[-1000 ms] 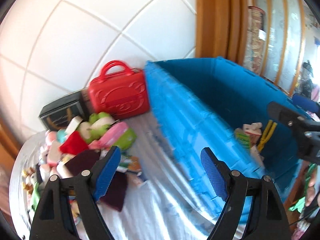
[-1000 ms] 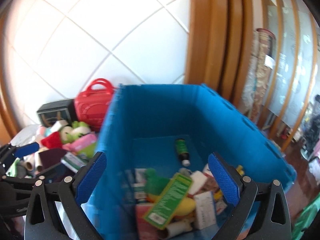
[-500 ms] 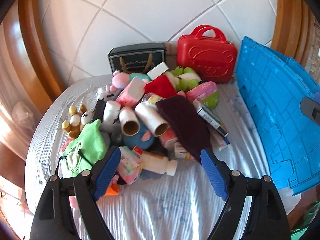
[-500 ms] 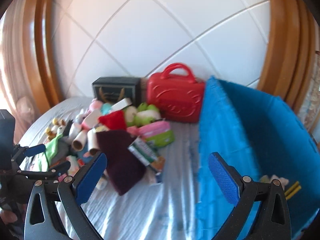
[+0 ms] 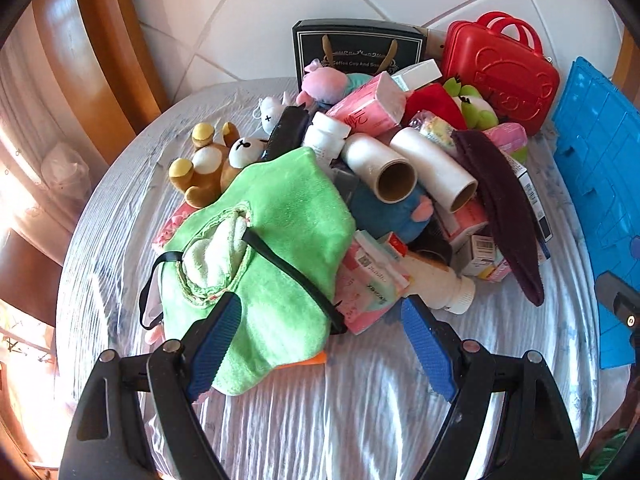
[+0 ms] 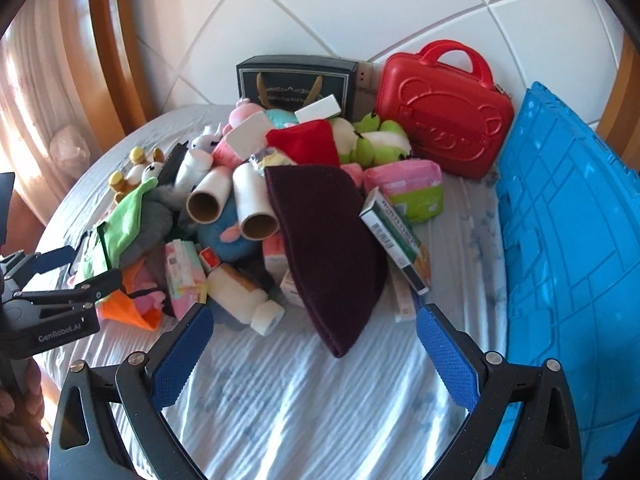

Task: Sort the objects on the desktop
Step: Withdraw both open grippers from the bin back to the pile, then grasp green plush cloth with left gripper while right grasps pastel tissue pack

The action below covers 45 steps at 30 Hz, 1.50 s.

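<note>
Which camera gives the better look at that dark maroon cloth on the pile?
The right wrist view: the maroon cloth lies broad and central there, nearly whole. The left wrist view shows it only as a narrow strip near the right side.

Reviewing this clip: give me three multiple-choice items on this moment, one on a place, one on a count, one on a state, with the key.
1. Where does the red case stand?
A. at the back by the wall, beside the black box
B. inside the blue crate
C. under the green towel

2. How many white rolls with open cardboard cores lie on the pile?
A. one
B. two
C. four

3. What is the right gripper doing?
A. shut on the dark maroon cloth
B. shut on a roll
C. open, holding nothing

Key: 1 A, it stands against the tiled wall; 2 B, two cores face the camera; 3 C, only bare tablecloth lies between its pads.
</note>
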Each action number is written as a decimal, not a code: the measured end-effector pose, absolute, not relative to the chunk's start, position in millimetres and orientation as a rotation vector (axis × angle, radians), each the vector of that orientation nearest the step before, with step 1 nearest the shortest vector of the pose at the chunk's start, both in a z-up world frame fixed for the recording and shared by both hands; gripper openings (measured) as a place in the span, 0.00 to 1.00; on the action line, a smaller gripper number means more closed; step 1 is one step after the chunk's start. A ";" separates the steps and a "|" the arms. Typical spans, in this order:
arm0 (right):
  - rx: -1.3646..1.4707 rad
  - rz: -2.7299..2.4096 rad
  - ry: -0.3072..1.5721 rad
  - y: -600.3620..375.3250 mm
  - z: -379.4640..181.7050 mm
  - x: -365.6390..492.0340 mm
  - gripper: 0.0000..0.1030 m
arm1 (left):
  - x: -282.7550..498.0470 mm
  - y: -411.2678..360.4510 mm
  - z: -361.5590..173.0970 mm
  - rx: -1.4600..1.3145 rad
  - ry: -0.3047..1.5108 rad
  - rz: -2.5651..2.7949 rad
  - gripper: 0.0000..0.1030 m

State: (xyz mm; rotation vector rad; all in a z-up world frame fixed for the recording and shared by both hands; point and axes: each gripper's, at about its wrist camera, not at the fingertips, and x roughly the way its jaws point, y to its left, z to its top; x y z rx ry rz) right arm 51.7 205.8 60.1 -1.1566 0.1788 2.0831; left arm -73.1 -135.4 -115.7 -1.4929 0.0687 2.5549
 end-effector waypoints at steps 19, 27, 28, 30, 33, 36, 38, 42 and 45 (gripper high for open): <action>-1.362 2.086 0.324 208.2 -45.0 -36.0 1.00 | -128.2 -173.2 -173.5 -1.532 0.060 2.495 0.65; -1.436 2.138 0.352 202.1 -79.6 -73.4 1.00 | -134.9 -199.6 -186.5 -1.555 0.022 2.483 0.40; -1.445 2.136 0.356 202.7 -83.9 -77.5 0.99 | -135.1 -201.0 -187.1 -1.551 0.013 2.485 0.40; -1.456 2.134 0.364 204.2 -91.0 -83.4 0.95 | -135.7 -202.8 -187.9 -1.544 0.005 2.481 0.39; -1.467 2.133 0.378 206.1 -102.7 -90.3 0.87 | -135.5 -202.6 -188.2 -1.534 0.004 2.479 0.39; -1.463 2.133 0.290 199.8 -105.5 -96.3 0.79 | -134.1 -202.7 -187.8 -1.525 0.012 2.481 0.36; -1.455 2.162 0.262 194.7 -104.0 -98.2 0.63 | -133.4 -203.0 -186.5 -1.520 0.010 2.486 0.33; -1.463 2.192 0.227 180.9 -101.2 -97.5 0.51 | -129.5 -206.6 -179.3 -1.505 -0.007 2.498 0.29; -1.449 2.218 0.216 175.3 -93.2 -91.0 0.46 | -124.2 -209.0 -169.2 -1.481 -0.015 2.518 0.21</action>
